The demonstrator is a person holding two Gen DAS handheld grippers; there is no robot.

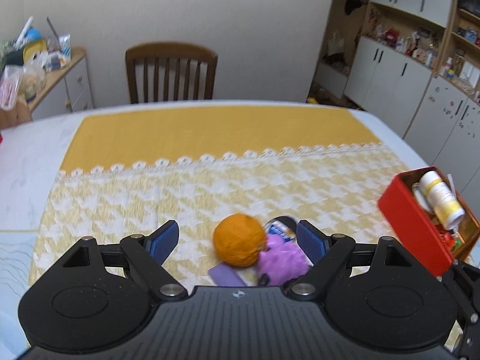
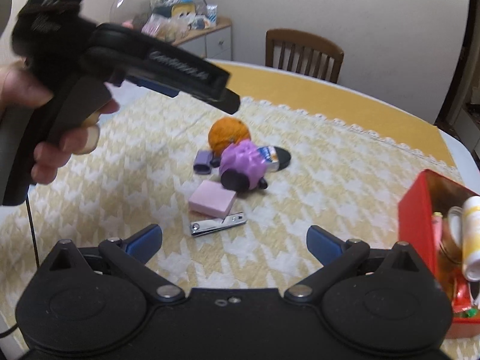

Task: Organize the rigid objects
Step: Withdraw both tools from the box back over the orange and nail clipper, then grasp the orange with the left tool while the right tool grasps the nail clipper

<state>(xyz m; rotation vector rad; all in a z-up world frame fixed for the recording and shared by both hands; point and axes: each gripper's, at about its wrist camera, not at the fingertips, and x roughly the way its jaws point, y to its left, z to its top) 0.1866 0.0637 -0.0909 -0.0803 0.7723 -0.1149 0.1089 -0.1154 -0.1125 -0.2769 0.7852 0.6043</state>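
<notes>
On the left of the right wrist view, a person's hand [image 2: 45, 138] gripped the black handle of the left tongs [image 1: 237, 241], which hung above the worktop [image 1: 27, 162]. In their own view, the left tongs stood wide apart with nothing pressed between the blue pads [image 1: 163, 241]; the orange ball [image 1: 239, 240] and the purple toy [image 1: 280, 259] lay on the cloth in the gap, touched by neither pad.

Near the middle of the yellow-and-white cloth [image 2: 315, 180] the loose things lay in a cluster. The orange ball sat farthest back, touching the purple toy in front of it. Left of the toy lay a small purple holder [image 2: 202, 162]; at its right, a blue-labelled container with a black cap [image 2: 274, 156] leaned against it. Nearer the camera rested a pink block [image 2: 212, 199], and just in front of it, touching its edge, a metal nail clipper [image 2: 217, 224].

The right tongs [image 2: 234, 241] were spread wide and held nothing, the clipper lying just beyond their tips.

At the right edge of the cloth stood an open red box [image 2: 415, 225], with a white bottle with a yellow label [image 2: 474, 237] lying tilted inside it among other small items too blurred to tell. A wooden chair [image 1: 171, 72] stood behind the worktop.
</notes>
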